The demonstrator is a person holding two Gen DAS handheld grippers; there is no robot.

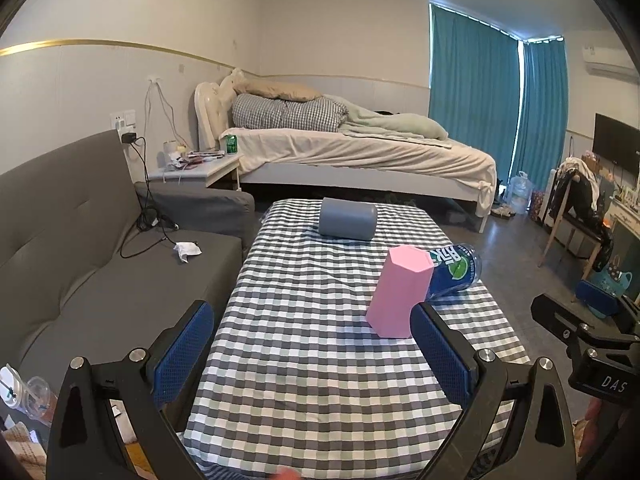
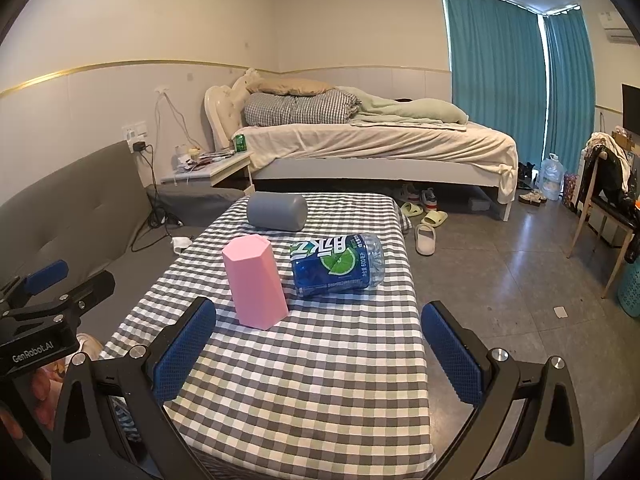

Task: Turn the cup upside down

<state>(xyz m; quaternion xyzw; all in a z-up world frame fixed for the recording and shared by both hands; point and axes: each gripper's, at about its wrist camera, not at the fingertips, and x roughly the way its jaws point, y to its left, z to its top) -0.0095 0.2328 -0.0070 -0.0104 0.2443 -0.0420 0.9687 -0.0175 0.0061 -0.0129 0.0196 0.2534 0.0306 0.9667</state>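
Note:
A pink hexagonal cup [image 1: 398, 294] stands on the checkered table [image 1: 304, 360], its closed end facing up; it also shows in the right wrist view [image 2: 256, 282]. My left gripper [image 1: 312, 356] is open and empty, over the table's near part, the cup just beyond its right finger. My right gripper [image 2: 320, 356] is open and empty, the cup a little ahead of its left finger. The right gripper's body shows at the right edge of the left wrist view [image 1: 580, 328].
A blue bottle [image 2: 338, 266] lies on its side right of the cup. A grey cylinder [image 2: 277, 211] lies at the table's far end. A grey sofa [image 1: 80, 248] stands left of the table, a bed [image 2: 380, 144] behind, slippers [image 2: 426, 236] on the floor at right.

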